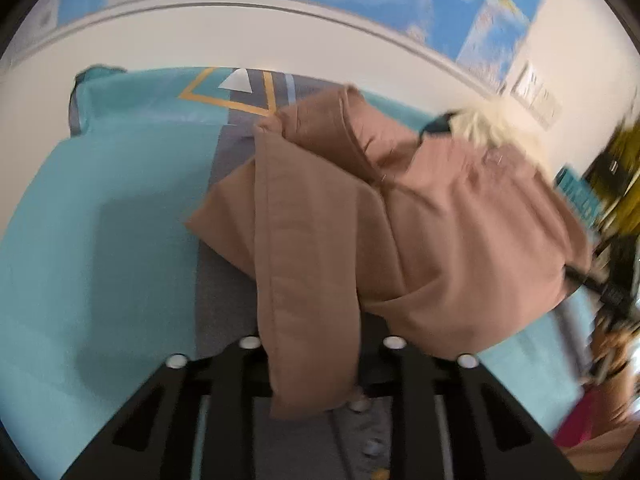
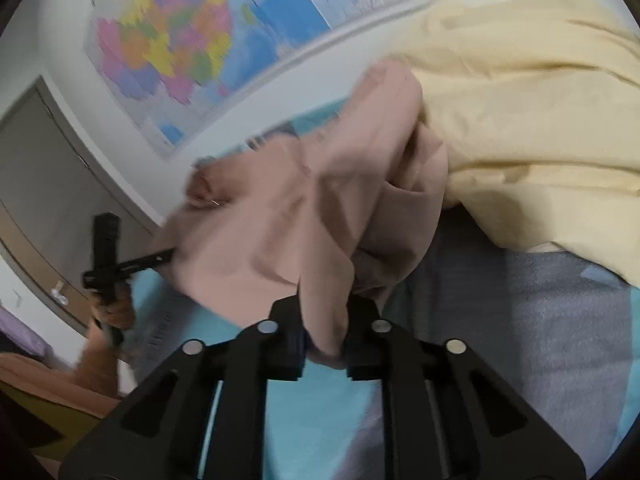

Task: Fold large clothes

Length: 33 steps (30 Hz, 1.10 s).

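Pinkish-brown clothing, a large soft garment, hangs bunched and lifted above a bed covered in a teal and grey blanket. We hold it between both tools. Our left gripper is closed on a long folded edge of the garment, which drapes down between its black fingers. Our right gripper is likewise clamped on a gathered fold of the same fabric. From the right camera, a pale yellow quilt lies heaped just beside the garment, touching it. A colourful wall map hangs on the white wall behind the bed. Both views are motion-blurred.
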Each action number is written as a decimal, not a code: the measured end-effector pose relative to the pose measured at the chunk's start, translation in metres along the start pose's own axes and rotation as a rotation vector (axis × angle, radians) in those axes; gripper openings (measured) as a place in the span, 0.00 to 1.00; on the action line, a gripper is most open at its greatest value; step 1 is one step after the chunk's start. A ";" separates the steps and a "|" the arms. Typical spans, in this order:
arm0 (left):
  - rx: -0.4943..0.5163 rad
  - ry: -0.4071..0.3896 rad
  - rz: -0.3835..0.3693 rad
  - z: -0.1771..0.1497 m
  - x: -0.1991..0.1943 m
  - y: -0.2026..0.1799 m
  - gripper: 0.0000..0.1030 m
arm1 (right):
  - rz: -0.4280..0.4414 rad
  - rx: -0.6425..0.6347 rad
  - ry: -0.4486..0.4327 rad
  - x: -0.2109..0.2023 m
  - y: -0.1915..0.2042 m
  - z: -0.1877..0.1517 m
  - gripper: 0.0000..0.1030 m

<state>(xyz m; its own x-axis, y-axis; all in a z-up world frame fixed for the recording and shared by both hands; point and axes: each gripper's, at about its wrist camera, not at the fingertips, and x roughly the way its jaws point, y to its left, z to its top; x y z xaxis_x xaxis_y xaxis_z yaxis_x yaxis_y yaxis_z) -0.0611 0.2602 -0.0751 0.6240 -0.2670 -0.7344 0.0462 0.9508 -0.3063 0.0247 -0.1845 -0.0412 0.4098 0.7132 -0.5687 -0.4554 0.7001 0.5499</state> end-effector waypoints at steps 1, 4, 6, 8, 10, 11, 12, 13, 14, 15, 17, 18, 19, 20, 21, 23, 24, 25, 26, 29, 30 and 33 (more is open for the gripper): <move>-0.030 -0.002 -0.019 0.002 -0.009 0.002 0.15 | 0.055 0.019 -0.024 -0.016 0.007 0.001 0.10; -0.077 -0.032 -0.077 0.003 -0.041 0.004 0.13 | 0.098 0.004 -0.091 -0.063 0.022 -0.002 0.09; -0.093 -0.027 -0.076 -0.007 -0.053 0.011 0.14 | 0.085 0.016 -0.111 -0.088 0.019 -0.012 0.07; -0.107 0.041 -0.103 -0.024 -0.044 0.018 0.18 | 0.042 0.056 -0.078 -0.094 0.005 -0.027 0.05; -0.084 0.125 -0.024 -0.035 -0.021 0.016 0.27 | -0.030 0.113 0.008 -0.078 -0.011 -0.043 0.05; -0.098 0.142 -0.010 -0.036 -0.014 0.019 0.33 | -0.073 0.122 0.056 -0.069 -0.017 -0.050 0.06; -0.104 0.126 -0.015 -0.035 -0.015 0.020 0.35 | -0.117 0.125 0.083 -0.063 -0.021 -0.053 0.08; -0.102 0.089 -0.009 -0.030 -0.021 0.020 0.36 | -0.148 0.122 0.086 -0.063 -0.022 -0.053 0.14; -0.089 0.037 0.031 -0.025 -0.031 0.018 0.43 | -0.156 0.124 0.072 -0.065 -0.021 -0.051 0.20; -0.069 -0.003 0.082 -0.022 -0.039 0.015 0.56 | -0.185 0.131 0.029 -0.073 -0.019 -0.045 0.24; 0.029 -0.086 0.203 -0.014 -0.056 -0.003 0.58 | -0.258 0.095 -0.030 -0.088 -0.010 -0.036 0.40; 0.067 -0.105 0.221 -0.012 -0.061 -0.011 0.60 | -0.280 0.063 -0.058 -0.092 -0.003 -0.030 0.40; 0.103 -0.119 0.223 -0.008 -0.065 -0.017 0.61 | -0.277 0.022 -0.080 -0.094 0.008 -0.022 0.42; 0.144 -0.124 0.205 -0.004 -0.066 -0.028 0.62 | -0.265 -0.005 -0.088 -0.093 0.016 -0.017 0.48; 0.168 -0.121 0.190 -0.005 -0.066 -0.032 0.62 | -0.249 -0.051 -0.092 -0.087 0.030 -0.010 0.52; 0.227 -0.108 0.170 0.002 -0.055 -0.049 0.62 | -0.244 -0.114 -0.071 -0.067 0.043 0.004 0.54; 0.266 -0.087 0.167 0.004 -0.045 -0.059 0.62 | -0.244 -0.139 -0.054 -0.054 0.050 0.009 0.54; 0.290 -0.063 0.165 0.006 -0.035 -0.067 0.61 | -0.236 -0.161 -0.029 -0.037 0.056 0.015 0.57; 0.304 -0.042 0.157 0.005 -0.026 -0.070 0.52 | -0.228 -0.177 -0.003 -0.023 0.059 0.018 0.62; 0.313 0.075 0.133 0.015 0.012 -0.075 0.28 | -0.253 -0.210 0.066 0.015 0.061 0.021 0.66; 0.303 0.104 0.146 0.020 0.024 -0.075 0.23 | -0.259 -0.227 0.092 0.031 0.062 0.024 0.66; 0.276 0.124 0.150 0.033 0.039 -0.066 0.18 | -0.298 -0.234 0.137 0.055 0.057 0.024 0.66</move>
<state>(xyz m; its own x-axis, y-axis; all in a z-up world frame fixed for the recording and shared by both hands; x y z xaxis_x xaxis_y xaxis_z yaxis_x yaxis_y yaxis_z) -0.0139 0.1922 -0.0630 0.5411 -0.1222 -0.8320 0.1813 0.9831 -0.0265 0.0405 -0.1045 -0.0261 0.4488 0.4582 -0.7672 -0.5069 0.8376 0.2037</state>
